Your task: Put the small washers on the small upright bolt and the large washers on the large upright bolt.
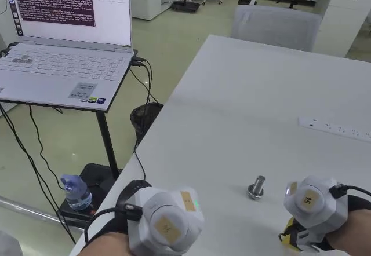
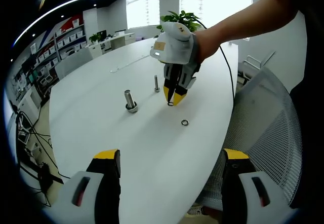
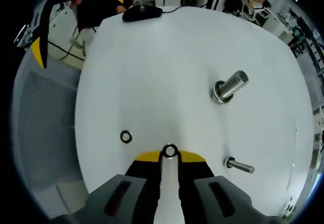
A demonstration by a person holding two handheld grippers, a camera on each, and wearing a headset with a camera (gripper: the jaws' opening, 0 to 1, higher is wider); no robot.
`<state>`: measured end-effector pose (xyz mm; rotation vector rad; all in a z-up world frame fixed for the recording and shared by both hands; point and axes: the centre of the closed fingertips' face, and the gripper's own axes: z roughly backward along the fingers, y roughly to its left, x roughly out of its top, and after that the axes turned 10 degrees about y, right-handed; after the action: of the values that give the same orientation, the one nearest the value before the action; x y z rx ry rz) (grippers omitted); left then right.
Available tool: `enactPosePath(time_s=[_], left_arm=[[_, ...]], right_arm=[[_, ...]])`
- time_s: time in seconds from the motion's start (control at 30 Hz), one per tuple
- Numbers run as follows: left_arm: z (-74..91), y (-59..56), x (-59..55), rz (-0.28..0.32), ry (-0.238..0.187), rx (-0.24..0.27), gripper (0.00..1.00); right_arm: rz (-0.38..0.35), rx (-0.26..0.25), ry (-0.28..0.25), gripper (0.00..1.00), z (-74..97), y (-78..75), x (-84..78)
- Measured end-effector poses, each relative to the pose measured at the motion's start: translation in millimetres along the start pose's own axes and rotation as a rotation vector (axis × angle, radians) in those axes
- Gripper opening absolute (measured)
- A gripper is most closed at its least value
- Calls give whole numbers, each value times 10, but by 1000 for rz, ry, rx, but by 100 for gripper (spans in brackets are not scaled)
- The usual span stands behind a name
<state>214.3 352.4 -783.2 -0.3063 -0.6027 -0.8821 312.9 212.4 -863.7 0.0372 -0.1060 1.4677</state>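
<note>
The large upright bolt (image 1: 256,187) stands on the white table between my two grippers; it is also in the left gripper view (image 2: 130,101) and the right gripper view (image 3: 230,86). The small upright bolt (image 2: 157,83) (image 3: 240,166) stands just beyond it. My right gripper (image 3: 170,155) (image 2: 171,100) (image 1: 290,230) is shut on a washer (image 3: 170,150), held low over the table. A loose washer (image 3: 126,137) (image 2: 185,122) lies flat nearby. My left gripper (image 2: 171,159) (image 1: 165,224) is open with nothing between its jaws, at the table's near edge.
A mesh office chair (image 2: 263,127) stands at the table's side. A white power strip (image 1: 336,128) lies at the right. Left of the table, a laptop (image 1: 64,65) sits on a stand, with cables, a bin and a water bottle (image 1: 75,191) on the floor.
</note>
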Motion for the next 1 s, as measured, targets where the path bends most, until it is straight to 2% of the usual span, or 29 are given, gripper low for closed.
enactPosePath(time_s=[0.2,0.37,0.47,0.7,1.0], left_arm=[[-3,19,30,-1,-30,6,83],[-11,18,12,12,-30,6,84],[-11,12,7,18,-39,3,84],[-33,2,4,19,-31,5,84],[-47,24,51,29,-40,8,85]], right_arm=[[-51,-18,8,12,106,-141,-290],[-82,-30,3,12,180,-232,-410],[-101,-29,-7,12,222,-262,-423],[-120,-49,-20,12,319,-411,-423],[-145,-77,-44,12,478,-687,-351]])
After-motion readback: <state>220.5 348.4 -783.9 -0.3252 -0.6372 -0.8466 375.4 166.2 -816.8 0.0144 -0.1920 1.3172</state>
